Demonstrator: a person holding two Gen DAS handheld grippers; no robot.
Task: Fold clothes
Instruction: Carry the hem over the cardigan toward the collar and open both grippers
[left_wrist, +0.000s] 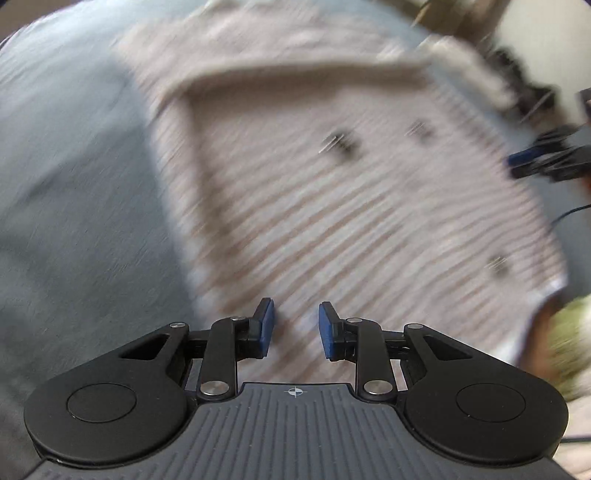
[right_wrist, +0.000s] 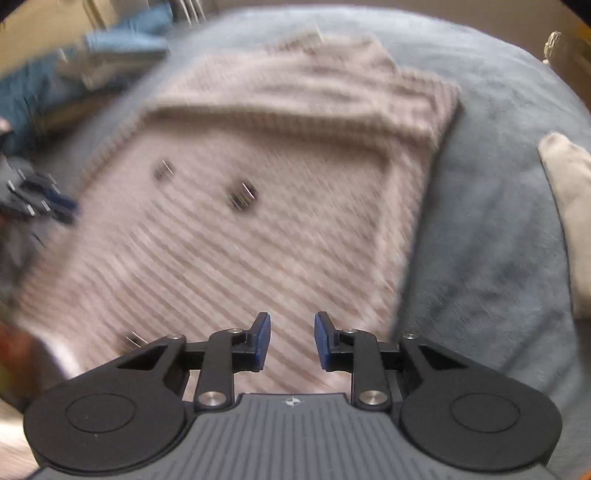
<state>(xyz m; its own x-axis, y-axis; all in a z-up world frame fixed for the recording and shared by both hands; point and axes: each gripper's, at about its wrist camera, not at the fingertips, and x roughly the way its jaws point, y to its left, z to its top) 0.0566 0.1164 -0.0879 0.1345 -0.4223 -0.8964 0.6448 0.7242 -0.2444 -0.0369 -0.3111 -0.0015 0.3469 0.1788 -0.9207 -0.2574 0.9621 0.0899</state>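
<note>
The left gripper (left_wrist: 296, 328) and the right gripper (right_wrist: 291, 340) both hang partly open with nothing between the pads, above the near edge of the striped shirt (left_wrist: 332, 206), which lies on a grey-blue blanket (right_wrist: 491, 229).

The left gripper (left_wrist: 296, 328) points down over a pale striped garment (left_wrist: 332, 206) spread on a grey-blue cloth surface (left_wrist: 74, 184); its blue-padded jaws stand apart with nothing between them, only stripes showing through the gap. The picture is blurred; small dark marks dot the fabric; the right gripper (left_wrist: 546, 162) shows at the garment's right edge.
</note>
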